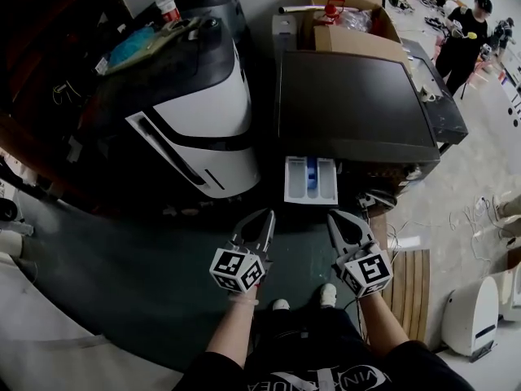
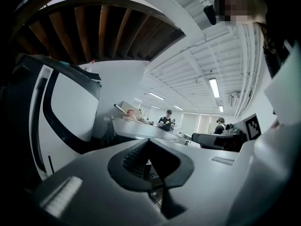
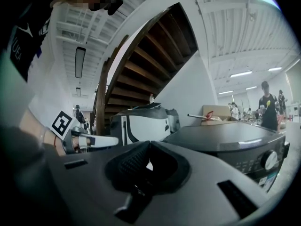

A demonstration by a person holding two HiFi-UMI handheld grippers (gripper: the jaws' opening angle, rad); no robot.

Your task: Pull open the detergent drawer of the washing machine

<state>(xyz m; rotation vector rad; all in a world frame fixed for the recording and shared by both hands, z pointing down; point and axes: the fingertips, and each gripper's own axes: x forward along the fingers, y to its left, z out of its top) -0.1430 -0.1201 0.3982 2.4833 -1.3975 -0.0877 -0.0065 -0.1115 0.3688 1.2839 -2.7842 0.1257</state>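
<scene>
Both closed and empty, left hand-held gripper (image 1: 264,215) and right hand-held gripper (image 1: 334,217) hang lower-centre over dark green floor (image 1: 122,283). One white detergent drawer (image 1: 310,180) juts from one dark grey washing machine (image 1: 354,104).

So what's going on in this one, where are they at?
A person stands in front of a dark washing machine with a gripper in each hand. The detergent drawer is already pulled out, its compartments showing. The left gripper and right gripper are both shut and empty, held short of the drawer without touching it.
</scene>
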